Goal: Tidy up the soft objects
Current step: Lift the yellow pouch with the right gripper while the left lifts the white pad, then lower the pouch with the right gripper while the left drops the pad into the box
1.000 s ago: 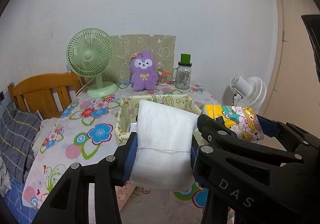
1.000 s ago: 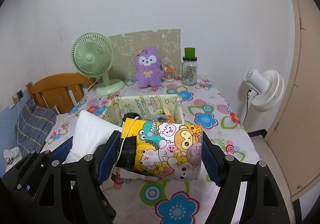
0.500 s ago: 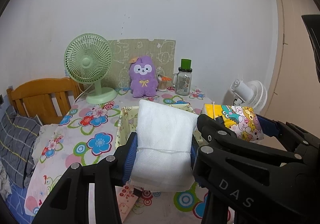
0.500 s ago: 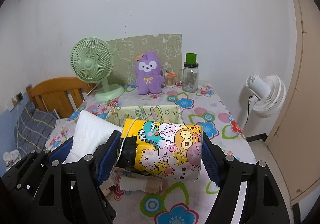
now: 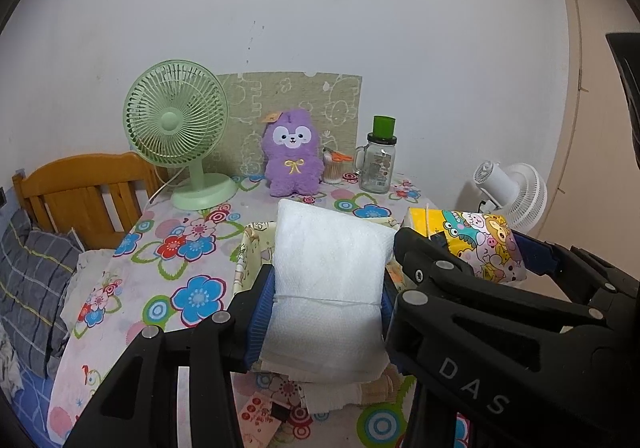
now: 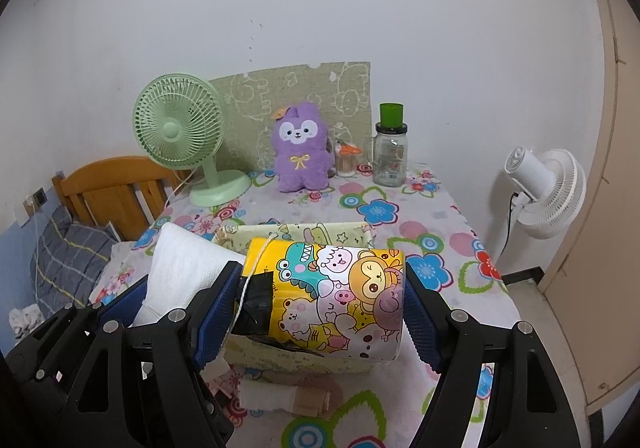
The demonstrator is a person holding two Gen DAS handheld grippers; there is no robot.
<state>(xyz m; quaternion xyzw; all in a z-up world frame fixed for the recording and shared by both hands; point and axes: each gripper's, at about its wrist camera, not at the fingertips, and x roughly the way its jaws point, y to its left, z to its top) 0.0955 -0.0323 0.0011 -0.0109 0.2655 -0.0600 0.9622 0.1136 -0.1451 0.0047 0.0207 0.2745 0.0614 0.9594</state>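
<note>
My left gripper (image 5: 324, 304) is shut on a white tissue pack (image 5: 328, 284) tied with string, held above the table's front. My right gripper (image 6: 320, 308) is shut on a yellow cartoon-print tissue pack (image 6: 336, 300), which also shows in the left wrist view (image 5: 476, 244). The white pack shows in the right wrist view (image 6: 180, 268) to the left. A pale yellow fabric basket (image 6: 320, 232) sits on the table behind and below both packs. A purple plush toy (image 5: 294, 157) stands at the back of the table.
A green desk fan (image 5: 178, 135), a glass jar with a green lid (image 5: 380, 163) and a cup of cotton swabs (image 5: 334, 167) stand at the back. A white floor fan (image 6: 548, 191) stands right. A wooden headboard (image 5: 80, 187) is left. Small folded items (image 6: 288, 396) lie before the basket.
Both grippers, each still holding its pack, have drawn back and risen from the basket; the table and basket look lower and farther.
</note>
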